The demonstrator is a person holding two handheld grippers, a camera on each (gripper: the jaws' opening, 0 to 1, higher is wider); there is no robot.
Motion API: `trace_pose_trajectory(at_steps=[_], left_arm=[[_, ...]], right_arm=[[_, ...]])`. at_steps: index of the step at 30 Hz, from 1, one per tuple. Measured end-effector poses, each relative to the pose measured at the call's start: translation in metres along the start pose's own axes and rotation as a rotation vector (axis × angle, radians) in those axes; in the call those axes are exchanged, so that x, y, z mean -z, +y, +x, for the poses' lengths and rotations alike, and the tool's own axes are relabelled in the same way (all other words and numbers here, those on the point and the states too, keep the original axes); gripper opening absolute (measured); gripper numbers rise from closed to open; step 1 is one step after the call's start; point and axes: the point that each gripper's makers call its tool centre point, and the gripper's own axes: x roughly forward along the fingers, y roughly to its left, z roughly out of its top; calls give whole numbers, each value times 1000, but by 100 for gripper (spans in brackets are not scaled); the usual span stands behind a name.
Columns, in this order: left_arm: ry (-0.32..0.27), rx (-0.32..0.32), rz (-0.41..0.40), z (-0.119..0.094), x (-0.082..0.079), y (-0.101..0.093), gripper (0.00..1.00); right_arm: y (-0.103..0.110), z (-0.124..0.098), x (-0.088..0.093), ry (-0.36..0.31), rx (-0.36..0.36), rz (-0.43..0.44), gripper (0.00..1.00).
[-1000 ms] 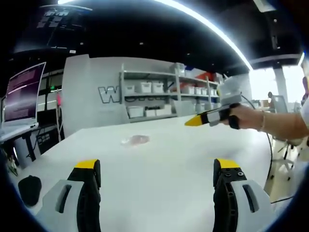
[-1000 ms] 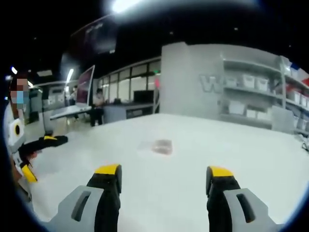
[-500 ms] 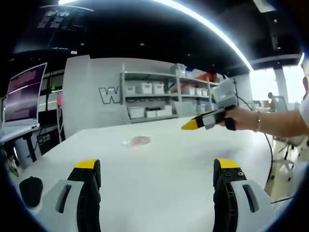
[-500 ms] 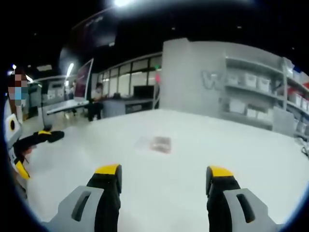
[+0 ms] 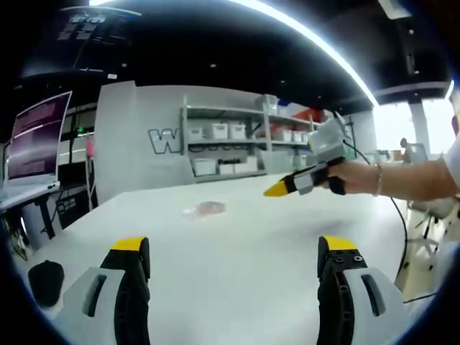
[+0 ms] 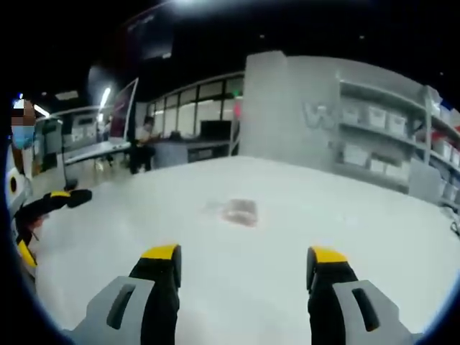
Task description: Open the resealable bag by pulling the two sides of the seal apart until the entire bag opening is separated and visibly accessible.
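The resealable bag [image 6: 237,211] lies flat and sealed mid-bench [image 6: 359,237], well ahead of both tongs. The step looks like the approach: next, each tongs must take one lip of the seal. Left tongs [image 5: 233,262] and right tongs [image 6: 244,269] gape wide, empty. The left gripper view shows the right tongs beyond the bag, hand-held.

My left gripper [image 5: 233,266] has grey moulded jaws with black inner faces and yellow tips. My right gripper [image 6: 244,277] is built the same. In the left gripper view, at three o'clock, my wrist wears a thin bracelet [image 5: 376,180], a black cable trailing below.
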Motion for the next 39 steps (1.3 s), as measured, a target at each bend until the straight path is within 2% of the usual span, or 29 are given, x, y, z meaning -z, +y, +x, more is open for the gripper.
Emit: trace_pose_trajectory(at_steps=[8, 18, 39], left_arm=[[-1, 0, -3, 1, 1, 1, 95], [0, 1, -3, 0, 1, 0, 95], [2, 5, 0, 0, 1, 2, 95]], right_arm=[[1, 2, -3, 3, 1, -11, 70], [1, 15, 1, 22, 5, -20, 68], [5, 29, -5, 16, 2, -44, 65]])
